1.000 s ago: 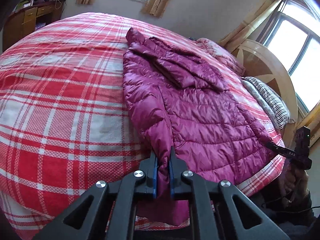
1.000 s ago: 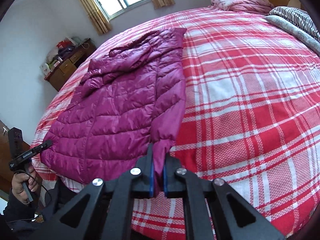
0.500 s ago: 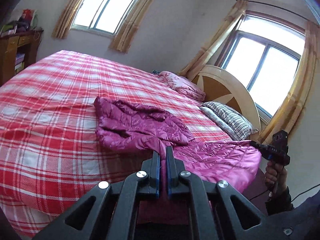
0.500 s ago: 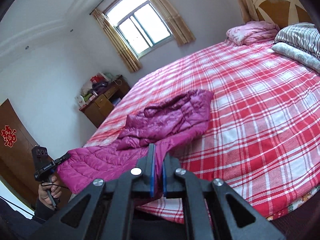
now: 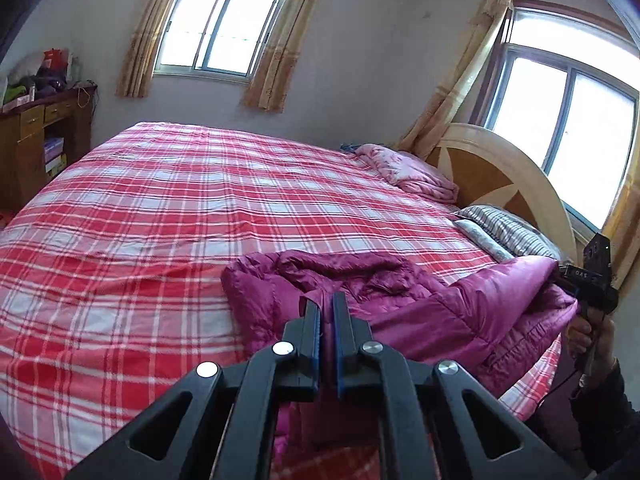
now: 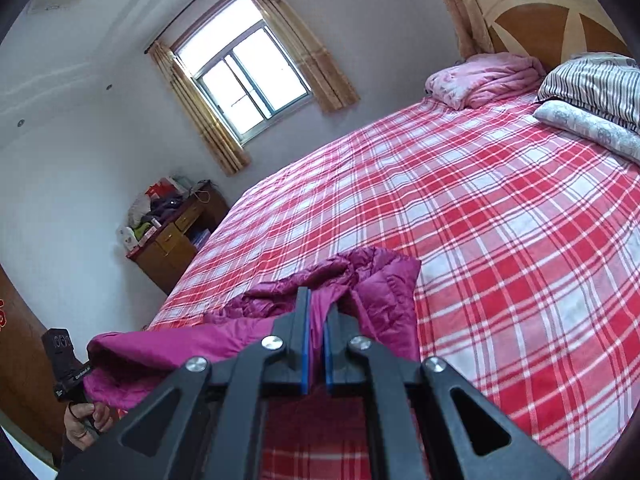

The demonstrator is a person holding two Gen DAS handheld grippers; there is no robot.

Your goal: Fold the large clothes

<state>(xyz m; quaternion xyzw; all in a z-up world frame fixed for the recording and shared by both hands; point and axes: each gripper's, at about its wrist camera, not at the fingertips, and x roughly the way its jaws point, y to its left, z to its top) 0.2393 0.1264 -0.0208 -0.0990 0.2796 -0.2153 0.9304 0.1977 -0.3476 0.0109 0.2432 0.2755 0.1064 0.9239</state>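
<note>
Two grippers, one jacket, one bed.

Left gripper [image 5: 327, 308]: jaws nearly together, clamped on a thin fold of the jacket [image 5: 400, 300]. Magenta fabric shows in the narrow gap between the blue pads and hangs below the jaws.

Right gripper [image 6: 316, 312]: jaws likewise nearly together, pinching another part of the jacket's edge, with fabric between the pads and drooping beneath them. In the left view the right gripper appears far to the right of the jaws, held in a hand [image 5: 584, 332], fabric at its tip.

Jacket: quilted, magenta, with a smoother lining. The held edge is raised off the bed and stretched between the two grippers; the rest lies bunched on the cover just ahead of both sets of jaws, near the bed's close edge.

Bed [image 5: 160, 220]: red and white plaid cover, extending ahead of the jaws and to both sides.

Pink quilt [image 6: 480, 80]: folded, far ahead of the right jaws and to their right, at the headboard [image 6: 540, 12].

Striped pillow [image 6: 592, 80]: right of the quilt, stacked on a pale patterned one.

Cabinet [image 6: 176, 240]: wooden, cluttered top, ahead-left of the right jaws, against the wall.

Windows: curtained, one [image 5: 220, 36] straight ahead above the left jaws, one [image 5: 560, 116] to their right behind the headboard.
</note>
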